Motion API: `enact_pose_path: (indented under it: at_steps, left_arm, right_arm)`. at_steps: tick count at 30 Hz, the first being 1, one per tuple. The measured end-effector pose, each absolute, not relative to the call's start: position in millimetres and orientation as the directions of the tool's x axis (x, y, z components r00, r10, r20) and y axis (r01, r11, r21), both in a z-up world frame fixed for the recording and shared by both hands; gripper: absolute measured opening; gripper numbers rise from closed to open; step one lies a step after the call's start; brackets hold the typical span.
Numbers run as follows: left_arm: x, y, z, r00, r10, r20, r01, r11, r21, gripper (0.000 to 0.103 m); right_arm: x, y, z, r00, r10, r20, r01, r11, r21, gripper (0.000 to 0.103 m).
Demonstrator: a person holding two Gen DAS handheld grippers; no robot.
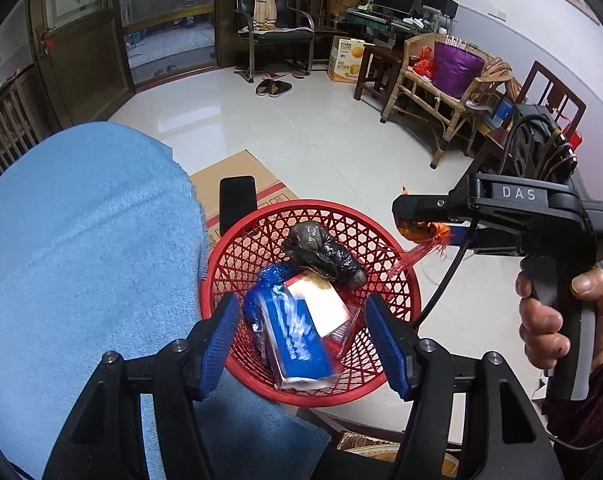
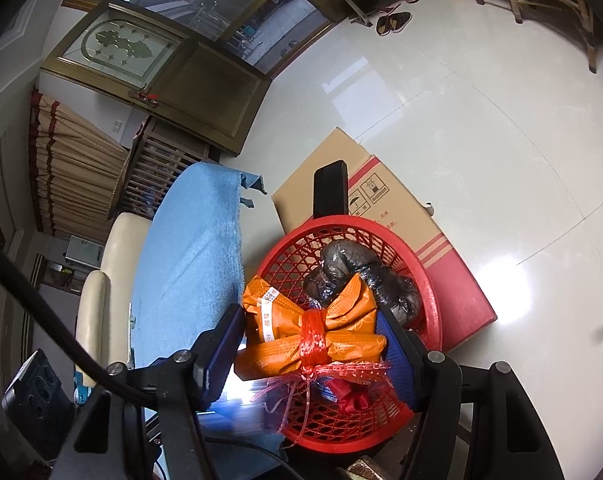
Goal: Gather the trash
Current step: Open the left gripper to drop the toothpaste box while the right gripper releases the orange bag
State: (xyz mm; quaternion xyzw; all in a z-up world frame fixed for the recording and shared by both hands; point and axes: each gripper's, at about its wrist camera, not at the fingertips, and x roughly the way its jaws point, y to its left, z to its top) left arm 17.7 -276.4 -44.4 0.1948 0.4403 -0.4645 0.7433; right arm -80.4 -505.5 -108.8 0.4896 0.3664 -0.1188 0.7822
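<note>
A red mesh basket (image 1: 397, 280) stands beside a table covered with a blue cloth (image 1: 81, 260). It holds a black plastic bag (image 1: 321, 252), a blurred blue and white box (image 1: 297, 336) and a white card. My left gripper (image 1: 301, 336) is open above the basket, the blue box between its fingers but apart from them. My right gripper (image 2: 309, 340) is shut on an orange packet bundle (image 2: 301, 328) tied with red netting, held over the basket (image 2: 429, 280). The right gripper also shows in the left wrist view (image 1: 421, 224).
A cardboard box (image 2: 401, 216) lies behind the basket with a black phone (image 2: 331, 192) on it. A cream chair (image 2: 109, 280) stands beside the table. Wicker and wooden chairs (image 1: 441, 92) stand at the far wall, slippers (image 1: 273, 87) on the tiled floor.
</note>
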Motion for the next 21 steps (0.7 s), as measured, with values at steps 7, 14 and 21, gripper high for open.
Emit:
enact_pose_path:
  at_steps: [7, 14, 21]
  left_arm:
    - [21, -268, -41, 0.211, -0.52, -0.828, 0.85, 0.515, -0.107, 0.067]
    - [19, -251, -23, 0.327, -0.499, -0.802, 0.826, 0.563, -0.014, 0.071]
    - [15, -225, 6, 0.501, -0.451, -0.739, 0.762, 0.634, 0.129, 0.076]
  right_arm:
    - [-77, -500, -102, 0.7, 0.157, -0.697, 0.538, 0.526, 0.659, 0.073]
    - [-76, -495, -92, 0.709, 0.153, -0.689, 0.524, 0.539, 0.659, 0.073]
    - [-66, -472, -67, 0.717, 0.145, -0.682, 0.472, 0.619, 0.628, 0.073]
